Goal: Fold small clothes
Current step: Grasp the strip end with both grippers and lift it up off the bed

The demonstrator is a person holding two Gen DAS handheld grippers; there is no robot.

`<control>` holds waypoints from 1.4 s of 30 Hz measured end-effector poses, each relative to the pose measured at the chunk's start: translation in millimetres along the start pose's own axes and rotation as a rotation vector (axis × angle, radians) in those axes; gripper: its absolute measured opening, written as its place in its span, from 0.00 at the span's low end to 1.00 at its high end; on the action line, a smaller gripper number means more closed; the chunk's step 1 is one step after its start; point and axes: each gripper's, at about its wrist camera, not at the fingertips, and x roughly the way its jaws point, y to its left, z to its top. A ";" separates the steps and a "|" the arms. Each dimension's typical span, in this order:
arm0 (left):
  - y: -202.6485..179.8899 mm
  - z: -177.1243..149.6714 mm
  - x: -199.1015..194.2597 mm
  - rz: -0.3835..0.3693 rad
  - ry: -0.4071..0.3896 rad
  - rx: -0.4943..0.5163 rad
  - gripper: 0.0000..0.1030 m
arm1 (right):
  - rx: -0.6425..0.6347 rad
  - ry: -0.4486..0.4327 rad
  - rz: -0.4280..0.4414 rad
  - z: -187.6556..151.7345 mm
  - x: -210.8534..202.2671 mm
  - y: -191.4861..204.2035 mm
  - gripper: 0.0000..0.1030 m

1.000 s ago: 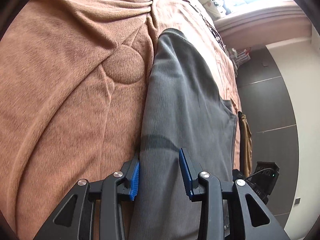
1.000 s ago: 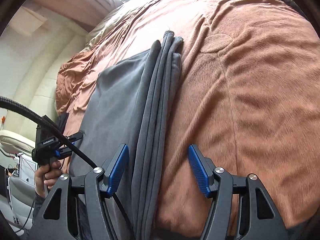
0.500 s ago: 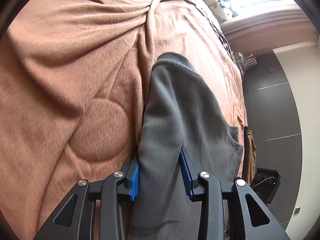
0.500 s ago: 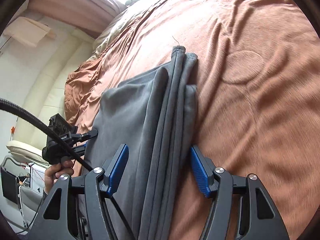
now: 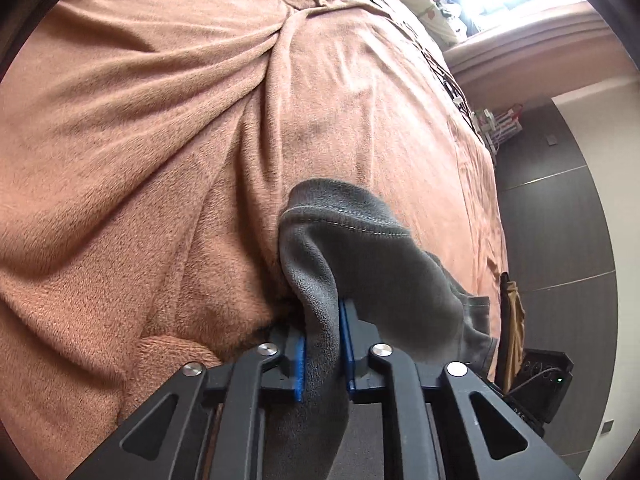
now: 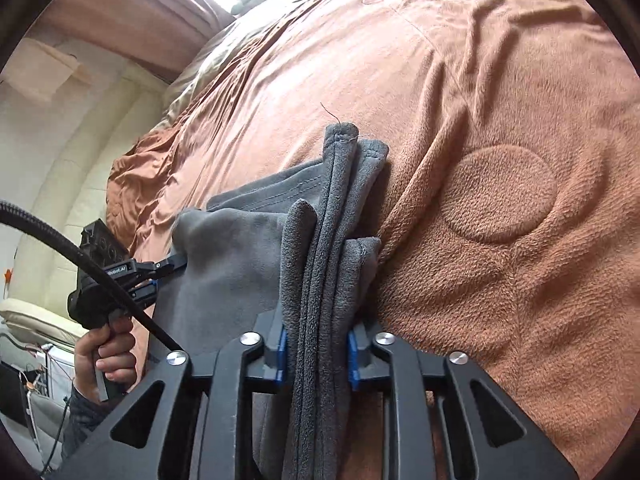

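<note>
Both tongs are clamped on one grey fleece garment lying on a bed with a brown plush blanket; left tongs pinch a single fold of cloth near a stitched hem, blue pads tight on either side; right tongs pinch a thick stack of several layers at the garment's folded edge, pads pressed against the bundle; in the right wrist view the left tongs show at the garment's far side, held by a hand; the garment is bunched and lifting off the blanket at both gripped ends, the middle still resting on the bed; step in hand looks like the carry-over of a fold, both ends gripped and raised together; next move likely calls for bringing the gripped edge across onto the rest of the garment, keeping both ends level so layers stay aligned, then releasing; risk: the thick stack may slip or fan out.
</note>
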 end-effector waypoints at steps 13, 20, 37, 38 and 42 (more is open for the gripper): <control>-46.7 -17.8 -69.9 -0.104 -0.118 0.115 0.08 | -0.162 -0.104 -0.020 -23.5 -55.4 72.8 0.12; -71.6 -41.2 -130.5 -0.162 -0.191 0.161 0.07 | -0.231 -0.168 0.000 -52.3 -110.3 99.2 0.12; -125.1 -130.2 -290.6 -0.257 -0.399 0.273 0.06 | -0.437 -0.356 0.084 -148.4 -264.9 180.8 0.12; -128.8 -134.9 -301.3 -0.259 -0.411 0.280 0.06 | -0.451 -0.366 0.090 -153.2 -274.4 186.5 0.12; -145.1 -154.4 -352.2 -0.260 -0.467 0.312 0.06 | -0.506 -0.401 0.123 -171.2 -307.3 209.7 0.12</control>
